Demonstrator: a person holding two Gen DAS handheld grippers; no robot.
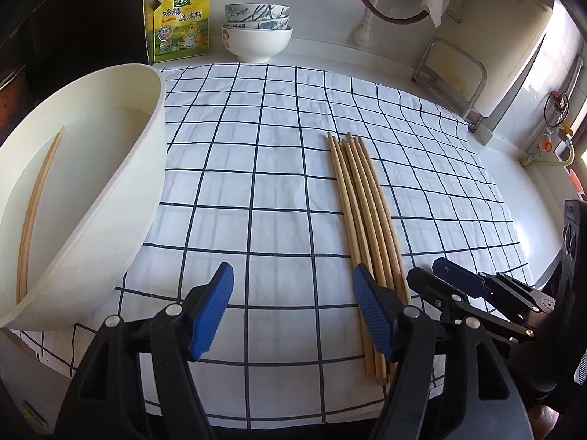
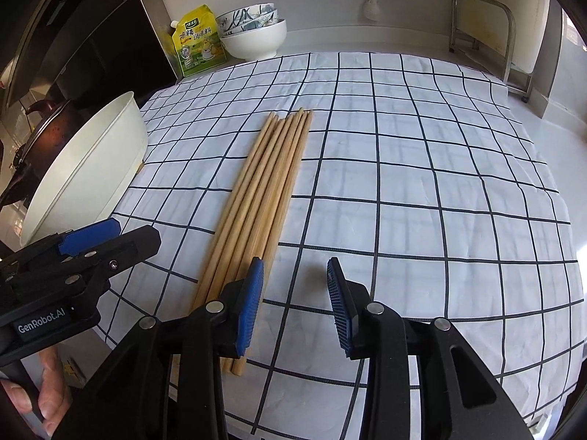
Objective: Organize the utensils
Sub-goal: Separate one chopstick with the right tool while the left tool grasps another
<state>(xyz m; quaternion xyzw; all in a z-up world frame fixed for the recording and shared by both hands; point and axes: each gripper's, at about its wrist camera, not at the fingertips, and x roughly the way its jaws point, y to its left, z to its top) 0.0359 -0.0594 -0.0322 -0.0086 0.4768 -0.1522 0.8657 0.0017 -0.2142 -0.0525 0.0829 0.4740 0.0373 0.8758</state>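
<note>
Chopsticks [image 2: 256, 198] are laid bundled on checked cloth [image 1: 256, 183], one already in the white tub [image 1: 91, 220] at left. L gripper [image 1: 293, 315] is spread, empty; R gripper [image 2: 295, 304] is part-open, empty, prob. readied for next pick.

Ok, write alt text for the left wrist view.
A bundle of wooden chopsticks lies on a white checked cloth, just beyond the open left gripper, with the right gripper alongside. A large white basin to the left holds one chopstick; bowls and a yellow pouch stand behind.
</note>
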